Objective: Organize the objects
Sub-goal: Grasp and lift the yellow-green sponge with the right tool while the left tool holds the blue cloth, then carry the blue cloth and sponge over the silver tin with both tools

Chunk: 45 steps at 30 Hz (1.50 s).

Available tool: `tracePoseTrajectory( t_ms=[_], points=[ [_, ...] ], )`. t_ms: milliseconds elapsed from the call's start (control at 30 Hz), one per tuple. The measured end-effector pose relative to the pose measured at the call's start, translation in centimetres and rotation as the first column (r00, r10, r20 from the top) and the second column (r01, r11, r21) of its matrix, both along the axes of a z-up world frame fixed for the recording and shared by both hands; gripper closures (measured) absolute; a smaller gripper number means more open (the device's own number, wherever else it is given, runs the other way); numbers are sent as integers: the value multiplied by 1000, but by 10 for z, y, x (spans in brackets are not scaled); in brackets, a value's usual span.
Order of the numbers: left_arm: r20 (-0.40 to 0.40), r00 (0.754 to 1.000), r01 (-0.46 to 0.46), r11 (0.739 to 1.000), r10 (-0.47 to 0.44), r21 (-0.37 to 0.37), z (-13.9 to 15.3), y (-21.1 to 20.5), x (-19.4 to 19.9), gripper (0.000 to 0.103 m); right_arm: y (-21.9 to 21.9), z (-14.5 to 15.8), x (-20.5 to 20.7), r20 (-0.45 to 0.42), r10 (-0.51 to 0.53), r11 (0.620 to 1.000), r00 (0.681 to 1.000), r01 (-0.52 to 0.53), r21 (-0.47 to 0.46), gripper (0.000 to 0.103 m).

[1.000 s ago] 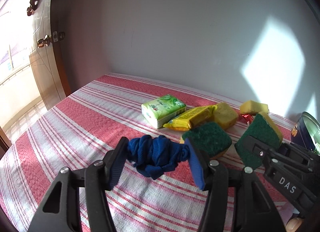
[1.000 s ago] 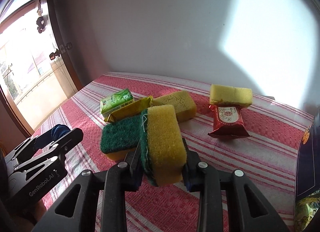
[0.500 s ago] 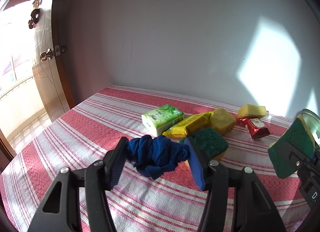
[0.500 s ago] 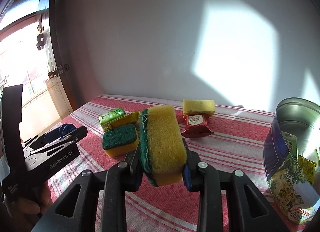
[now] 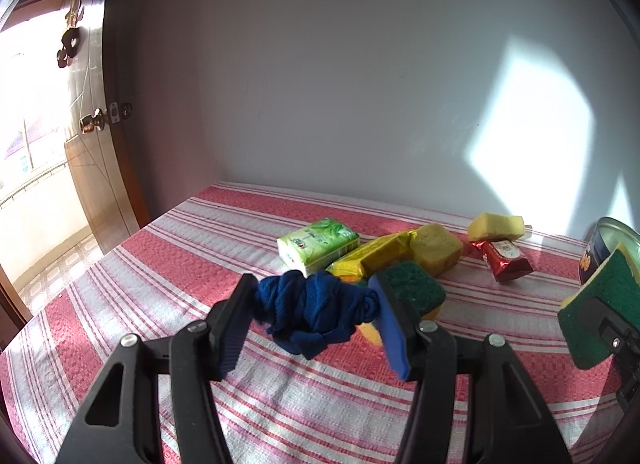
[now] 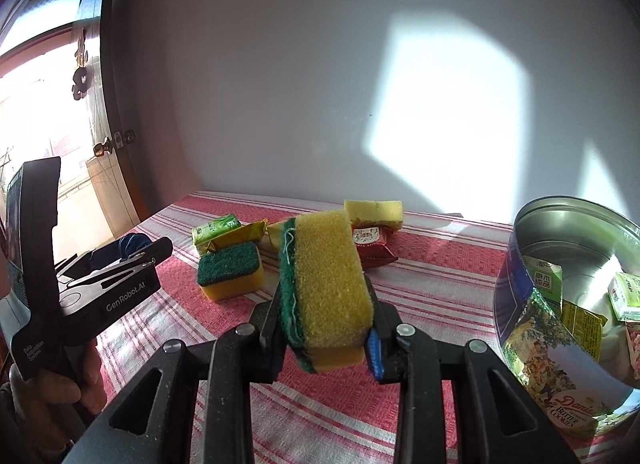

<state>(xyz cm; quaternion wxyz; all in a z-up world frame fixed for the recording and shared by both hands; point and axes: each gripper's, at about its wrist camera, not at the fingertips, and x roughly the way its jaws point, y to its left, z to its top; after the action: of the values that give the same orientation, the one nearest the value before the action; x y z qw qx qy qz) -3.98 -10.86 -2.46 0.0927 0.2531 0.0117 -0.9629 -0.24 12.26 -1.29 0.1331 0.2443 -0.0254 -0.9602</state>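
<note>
Tin walls of the butter cookie tin (image 6: 532,348) stand lower right, open, packets inside. My right gripper (image 6: 326,338) is clamped on the yellow-green sponge (image 6: 324,284): clear the rim, then release. Left gripper (image 5: 316,328) is clamped on the blue cloth (image 5: 316,310); hold.

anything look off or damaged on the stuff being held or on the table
One thing: the sponge clamped in the right gripper has a loose white thread trailing along the seam between its green scrub layer and yellow foam. Nothing looks spilled on the striped tablecloth.
</note>
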Motion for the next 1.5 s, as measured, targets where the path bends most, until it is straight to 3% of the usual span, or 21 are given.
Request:
tracePoseTrajectory(
  t_ms=[367,500,867,1133,1500],
  points=[
    [-3,999,45,999,-45,15,1,22,7,46,16,5,15,-18,-23,1000,1000,23,18,69],
    [12,998,67,996,-68,55,0,30,9,46,25,7,20,-24,-33,999,999,33,17,69],
    [-15,986,164,985,-163,62,8,82,22,46,56,15,34,-60,-72,997,996,73,18,69],
    [-53,963,270,954,-265,134,20,109,32,46,90,26,43,-98,-116,993,988,115,-9,69],
    [-69,938,345,932,-339,112,34,166,35,46,134,36,50,-135,-170,985,976,168,-33,69]
  ],
)
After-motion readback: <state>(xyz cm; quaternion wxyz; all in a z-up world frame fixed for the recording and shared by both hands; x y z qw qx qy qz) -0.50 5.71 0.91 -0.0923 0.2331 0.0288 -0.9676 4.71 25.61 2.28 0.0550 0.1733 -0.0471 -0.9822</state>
